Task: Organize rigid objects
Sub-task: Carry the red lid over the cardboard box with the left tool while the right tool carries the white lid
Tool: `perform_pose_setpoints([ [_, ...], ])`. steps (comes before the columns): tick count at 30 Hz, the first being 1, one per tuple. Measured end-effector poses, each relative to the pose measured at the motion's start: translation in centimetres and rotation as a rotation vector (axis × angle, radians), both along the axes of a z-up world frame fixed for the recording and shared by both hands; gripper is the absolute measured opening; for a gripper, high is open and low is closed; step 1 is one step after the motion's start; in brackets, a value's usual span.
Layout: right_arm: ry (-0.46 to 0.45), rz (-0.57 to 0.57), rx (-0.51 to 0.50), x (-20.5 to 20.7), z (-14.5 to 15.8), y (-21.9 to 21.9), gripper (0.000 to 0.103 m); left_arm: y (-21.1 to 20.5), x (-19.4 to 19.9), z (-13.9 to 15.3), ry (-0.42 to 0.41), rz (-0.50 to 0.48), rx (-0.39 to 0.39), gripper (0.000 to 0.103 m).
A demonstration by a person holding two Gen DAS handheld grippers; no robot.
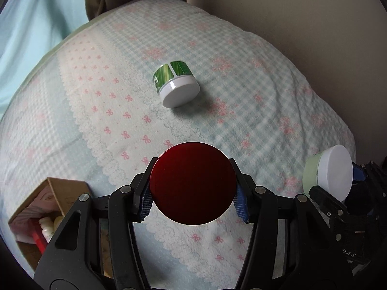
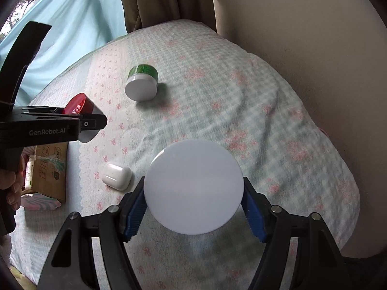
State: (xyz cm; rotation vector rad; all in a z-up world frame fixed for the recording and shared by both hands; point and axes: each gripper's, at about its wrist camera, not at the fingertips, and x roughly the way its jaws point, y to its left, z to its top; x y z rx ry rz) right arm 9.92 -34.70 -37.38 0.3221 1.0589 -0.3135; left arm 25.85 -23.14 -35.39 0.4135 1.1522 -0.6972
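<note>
Both grippers are clamped on jars, left gripper (image 1: 193,201) on a red-capped jar (image 1: 192,183), right gripper (image 2: 193,213) on a white-lidded jar (image 2: 193,186), lifted probably for the cardboard box (image 1: 52,207), while 1 green jar (image 1: 176,85) lies tipped on the bedspread (image 1: 241,77).

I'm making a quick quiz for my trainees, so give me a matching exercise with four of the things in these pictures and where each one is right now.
Things:
1. red jar
2. pale green jar with the white lid
3. green-labelled jar
4. white earbud case

Places:
A. lying on its side on the bed cover, far from both grippers
B. clamped in the right gripper
C. resting on the bed cover near the cardboard box
D. clamped in the left gripper

Pairs: 1-D, 2-B, 3-A, 4-C
</note>
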Motion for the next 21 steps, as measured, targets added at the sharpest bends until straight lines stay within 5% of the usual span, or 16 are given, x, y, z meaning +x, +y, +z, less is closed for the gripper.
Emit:
perform_pose_setpoints([
  [12,-0.072,0.077,-0.012,0.7,14.0,2.8,0.068,11.1,-2.4,14.8,-0.06,0.197,-0.102,0.051],
  [21,-0.13,0.209,0.084,5.1,19.4,9.8,0.068,22.4,-1.9,17.9,-0.086,0.37,-0.091,0.051],
])
